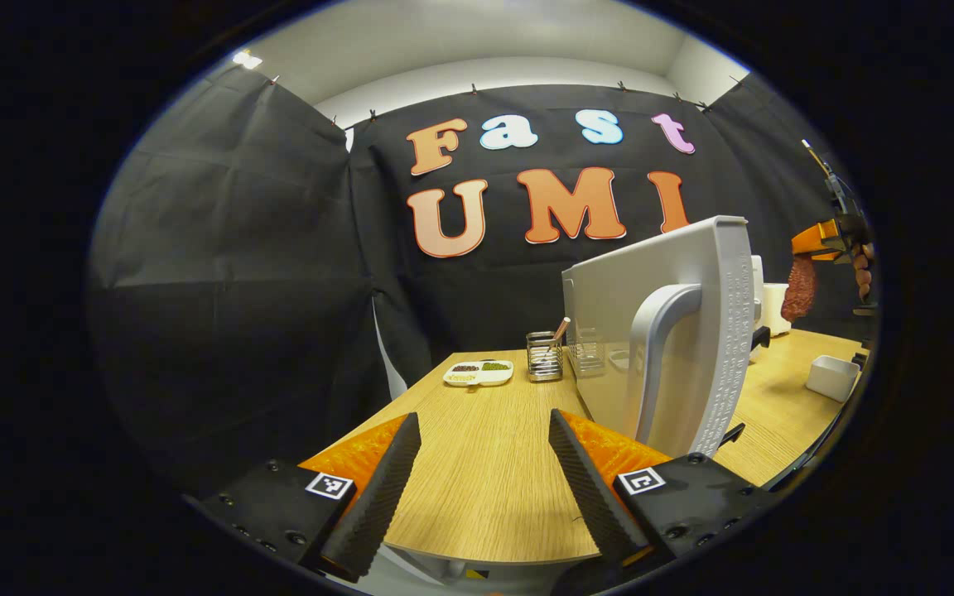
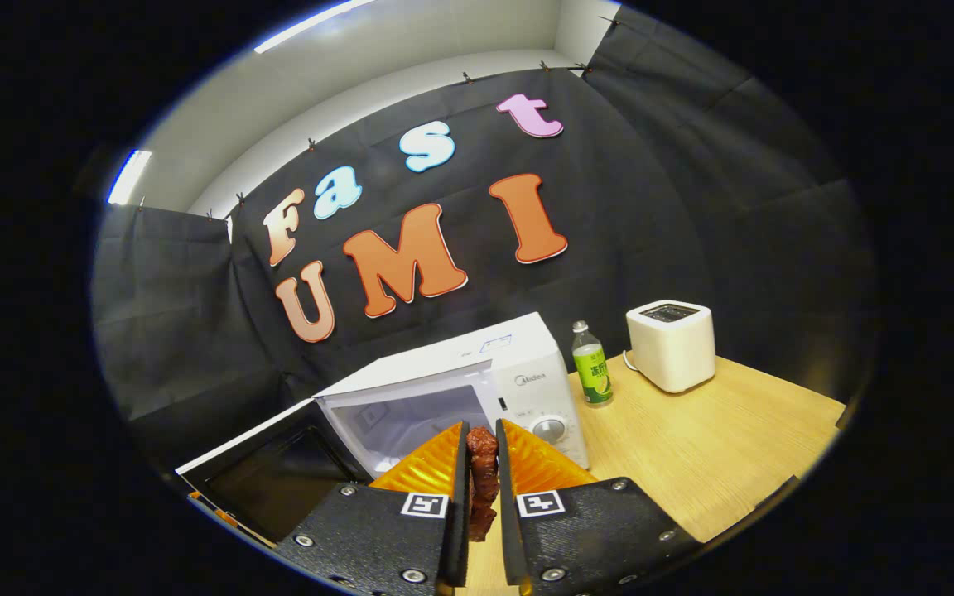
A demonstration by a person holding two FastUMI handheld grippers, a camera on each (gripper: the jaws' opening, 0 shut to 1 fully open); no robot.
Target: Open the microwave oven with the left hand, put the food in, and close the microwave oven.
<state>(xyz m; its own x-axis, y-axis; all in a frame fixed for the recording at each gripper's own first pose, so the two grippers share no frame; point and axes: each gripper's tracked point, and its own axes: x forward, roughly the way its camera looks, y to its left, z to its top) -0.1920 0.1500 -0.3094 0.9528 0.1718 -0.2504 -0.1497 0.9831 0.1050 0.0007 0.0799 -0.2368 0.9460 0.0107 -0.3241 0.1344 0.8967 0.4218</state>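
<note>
Right gripper view showed the right gripper (image 2: 483,488) clamped on meat (image 2: 483,476) before the open microwave (image 2: 477,377). Left gripper (image 1: 485,476) gaped wide, holding nothing, beside the door (image 1: 676,331).

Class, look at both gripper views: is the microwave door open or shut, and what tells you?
Open. In the right gripper view the microwave door swings out left, exposing the cavity; the left gripper view shows its handle edge-on.

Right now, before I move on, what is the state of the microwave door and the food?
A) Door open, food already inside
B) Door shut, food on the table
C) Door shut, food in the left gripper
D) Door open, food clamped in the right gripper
D: the microwave door stands swung open, and the right gripper has both fingers pressed on the reddish food in front of the cavity.
</note>
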